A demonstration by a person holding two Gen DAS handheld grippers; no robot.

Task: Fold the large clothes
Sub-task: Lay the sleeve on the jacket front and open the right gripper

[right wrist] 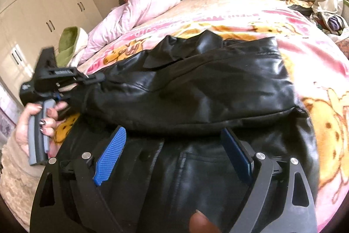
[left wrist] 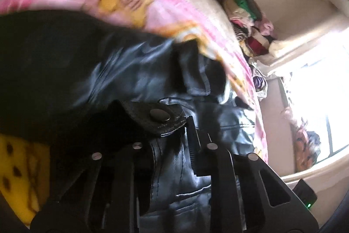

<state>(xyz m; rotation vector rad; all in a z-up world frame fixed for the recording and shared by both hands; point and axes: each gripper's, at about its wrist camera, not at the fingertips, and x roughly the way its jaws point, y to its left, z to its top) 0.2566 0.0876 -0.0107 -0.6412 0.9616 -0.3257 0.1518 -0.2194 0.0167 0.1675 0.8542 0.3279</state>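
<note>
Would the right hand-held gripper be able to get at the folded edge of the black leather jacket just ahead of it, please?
Probably yes: the right hand-held gripper stands open with the black leather jacket fold directly between its blue pads, nothing blocking. The left hand-held gripper grips the far end.

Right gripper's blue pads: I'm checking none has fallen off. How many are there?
2. One blue pad is at picture left, ribbed face showing; the other is at picture right, seen edge-on. Both are above the black leather jacket. None looks hidden.
</note>
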